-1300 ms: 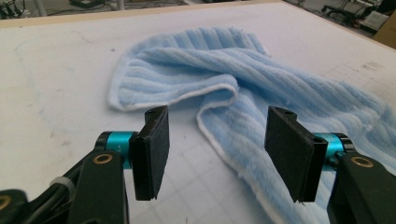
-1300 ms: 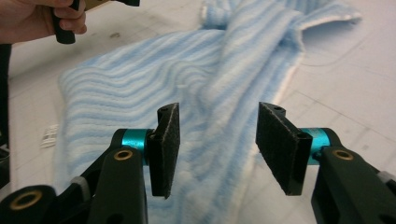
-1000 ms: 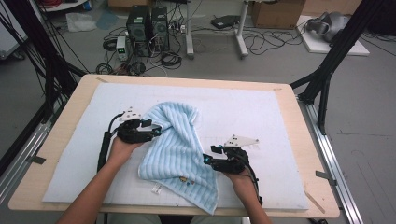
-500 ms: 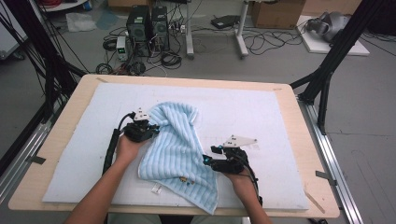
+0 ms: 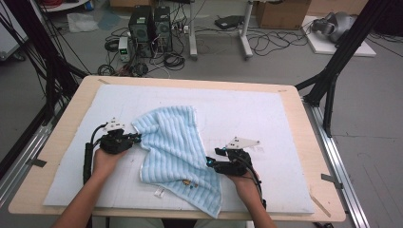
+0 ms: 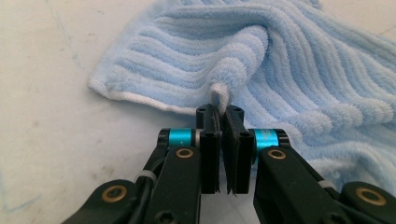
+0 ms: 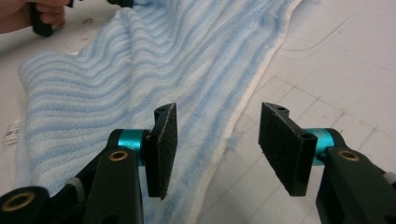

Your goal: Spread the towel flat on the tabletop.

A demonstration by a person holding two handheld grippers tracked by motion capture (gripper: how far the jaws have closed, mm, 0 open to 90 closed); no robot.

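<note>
High view: a light blue ribbed terry towel (image 5: 178,152) lies rumpled on the white padded mat (image 5: 266,118) that covers the pale wooden desk (image 5: 311,142), slightly left of centre and running from mid-desk to the near edge. The left tongs (image 5: 135,139) sit at the towel's left edge, held by the left hand (image 5: 105,159). The right tongs (image 5: 211,163) rest at the towel's right edge, nearer the person, in the right hand (image 5: 243,183). A small white label (image 5: 159,192) pokes out at the towel's near hem. Computer towers (image 5: 152,23) and loose cables lie on the floor beyond the desk.

Left gripper view: the left tongs (image 6: 223,122) are pinched on a small fold of the towel (image 6: 299,79); the cloth bunches up from between the pads. Their jaws have just been closing onto that fold.

Right gripper view: the right tongs (image 7: 215,147) stand apart, nothing between the pads. The towel's white hem (image 7: 243,116) runs just under them. The other hand (image 7: 28,14) shows at far left.
</note>
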